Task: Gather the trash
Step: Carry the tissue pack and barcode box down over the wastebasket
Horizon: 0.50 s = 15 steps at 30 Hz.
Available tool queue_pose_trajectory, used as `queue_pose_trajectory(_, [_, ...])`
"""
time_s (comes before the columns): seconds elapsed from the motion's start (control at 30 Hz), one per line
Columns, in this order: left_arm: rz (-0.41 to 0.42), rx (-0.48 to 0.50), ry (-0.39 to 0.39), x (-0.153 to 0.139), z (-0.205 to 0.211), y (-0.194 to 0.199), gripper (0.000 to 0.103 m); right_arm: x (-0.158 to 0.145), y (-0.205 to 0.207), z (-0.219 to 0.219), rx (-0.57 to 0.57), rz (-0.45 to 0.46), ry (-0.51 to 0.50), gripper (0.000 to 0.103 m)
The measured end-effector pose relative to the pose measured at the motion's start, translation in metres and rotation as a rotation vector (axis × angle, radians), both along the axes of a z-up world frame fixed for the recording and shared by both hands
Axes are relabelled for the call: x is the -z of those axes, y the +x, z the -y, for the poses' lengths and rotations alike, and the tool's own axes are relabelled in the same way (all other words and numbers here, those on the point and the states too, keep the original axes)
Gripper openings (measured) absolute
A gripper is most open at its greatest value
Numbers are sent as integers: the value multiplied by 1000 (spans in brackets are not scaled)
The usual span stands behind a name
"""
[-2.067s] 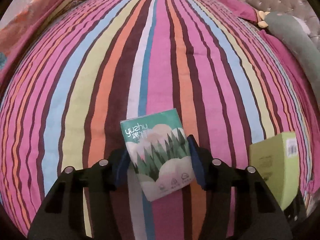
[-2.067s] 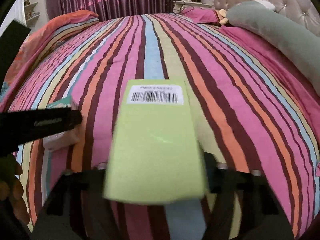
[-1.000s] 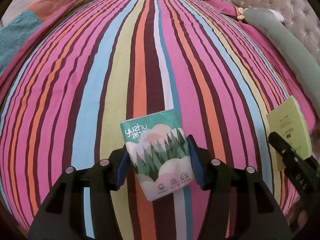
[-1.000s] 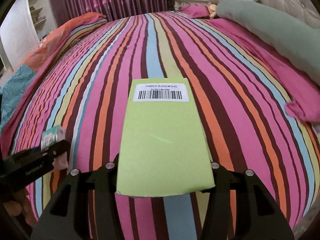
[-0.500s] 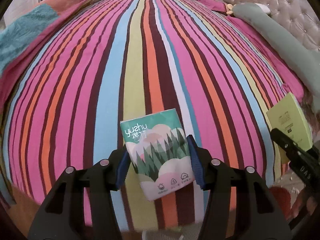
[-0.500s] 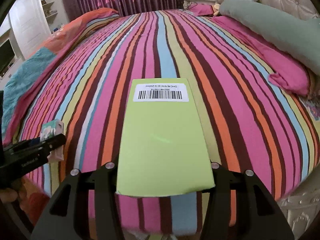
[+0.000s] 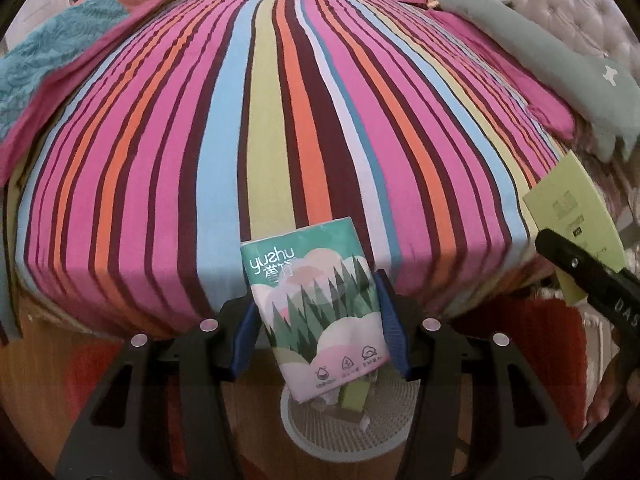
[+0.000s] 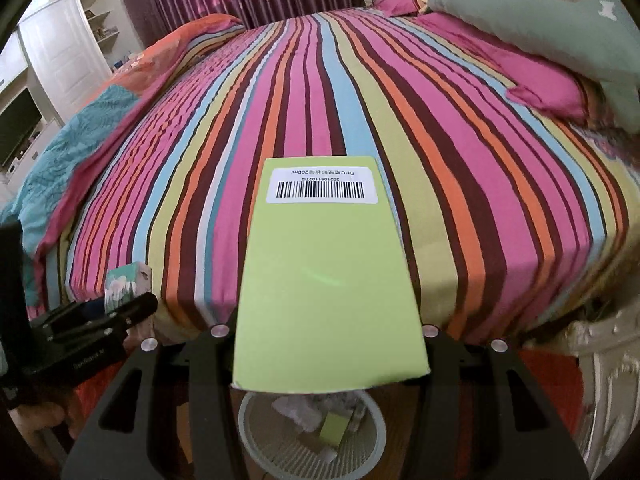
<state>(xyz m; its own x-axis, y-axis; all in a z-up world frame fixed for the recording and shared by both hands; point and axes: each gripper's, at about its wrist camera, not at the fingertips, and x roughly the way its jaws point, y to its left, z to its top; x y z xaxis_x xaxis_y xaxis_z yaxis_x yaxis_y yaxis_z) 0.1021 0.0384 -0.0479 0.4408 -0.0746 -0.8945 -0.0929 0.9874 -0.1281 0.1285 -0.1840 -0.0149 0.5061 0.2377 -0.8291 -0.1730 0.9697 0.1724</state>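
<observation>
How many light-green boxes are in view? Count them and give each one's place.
2: one light-green box is clamped in the right gripper above the bin; a smaller one lies inside the bin among crumpled paper. Others may be buried underneath.

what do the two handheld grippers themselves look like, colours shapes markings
Both are matte black. The left gripper has angular arms with triangular cut-outs, round silver screw heads on top, and blue pads lining its fingers. The right gripper has the same black cut-out arms and silver screws; its pads are hidden. Seen side-on from the other camera, each body carries small pale lettering, too small to read fully. No cables or sleeves show.
</observation>
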Motion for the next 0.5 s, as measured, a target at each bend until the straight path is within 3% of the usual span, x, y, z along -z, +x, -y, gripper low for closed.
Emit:
queue_pose_trajectory(0.23, [-64,27,-8,25,21,-44,52,24,-32,4,3,-100,24,47])
queue_pose_trajectory(0.37, [-147,44,-62,51,35,-60,53,55,-41,0,-12,-226,33,47])
queue_pose_trajectory(0.5, [-256,59,-68,78,42,-56,52,91,-39,-4,-21,-384,45,47])
